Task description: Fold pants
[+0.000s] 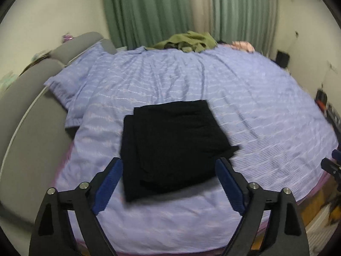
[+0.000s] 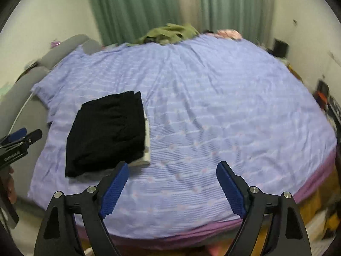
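The black pants (image 1: 174, 147) lie folded into a compact rectangle on the lavender bedspread (image 1: 255, 111). My left gripper (image 1: 169, 166) is open and empty, raised just in front of the pants' near edge. In the right wrist view the pants (image 2: 106, 132) lie at the left, with a pale waistband edge showing on their right side. My right gripper (image 2: 172, 170) is open and empty, over bare bedspread (image 2: 223, 106) to the right of the pants. The left gripper's tip shows at the left edge of the right wrist view (image 2: 21, 135).
A lavender pillow (image 1: 72, 85) lies at the left by the grey headboard (image 1: 32, 115). Olive-green clothes (image 1: 187, 41) and a pink item (image 1: 243, 45) lie at the far edge below green curtains (image 1: 162, 10). Clutter stands on the floor at the right.
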A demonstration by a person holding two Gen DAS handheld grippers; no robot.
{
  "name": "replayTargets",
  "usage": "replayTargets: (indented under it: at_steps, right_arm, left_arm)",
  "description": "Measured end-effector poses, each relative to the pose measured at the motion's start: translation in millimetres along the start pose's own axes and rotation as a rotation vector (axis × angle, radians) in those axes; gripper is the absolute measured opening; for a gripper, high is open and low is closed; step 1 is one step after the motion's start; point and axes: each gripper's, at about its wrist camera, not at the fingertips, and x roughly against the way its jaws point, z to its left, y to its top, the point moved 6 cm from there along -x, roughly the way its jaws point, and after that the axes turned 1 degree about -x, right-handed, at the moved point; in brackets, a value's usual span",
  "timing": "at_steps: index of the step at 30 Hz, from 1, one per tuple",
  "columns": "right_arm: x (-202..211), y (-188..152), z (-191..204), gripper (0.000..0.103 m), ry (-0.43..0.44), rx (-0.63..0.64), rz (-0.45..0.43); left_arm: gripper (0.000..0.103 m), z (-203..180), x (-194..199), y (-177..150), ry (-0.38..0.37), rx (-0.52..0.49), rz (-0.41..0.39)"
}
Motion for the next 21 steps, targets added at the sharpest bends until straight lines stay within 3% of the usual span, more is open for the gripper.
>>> replayTargets:
  at_steps: [5, 10, 15, 21]
  right_arm:
    - [49, 3, -57, 0.091, 0.054, 0.064, -0.060]
    - [85, 1, -97, 0.091, 0.044, 0.049, -0.109]
    - [113, 0, -135, 0.091, -0.005, -0.011, -0.163]
    - [131, -6, -175, 0.091, 0.015, -0.066, -0.177]
  left_arm:
    - [0.097, -60, 50, -14, 0.018, 0.070, -0.045]
    - [0.099, -102, 85, -19, 0.032, 0.056, -0.088]
    - [0.099, -143, 105, -23, -0.015, 0.015, -0.106]
    - [0.100, -187, 118, -21, -0.030, -0.004, -0.103]
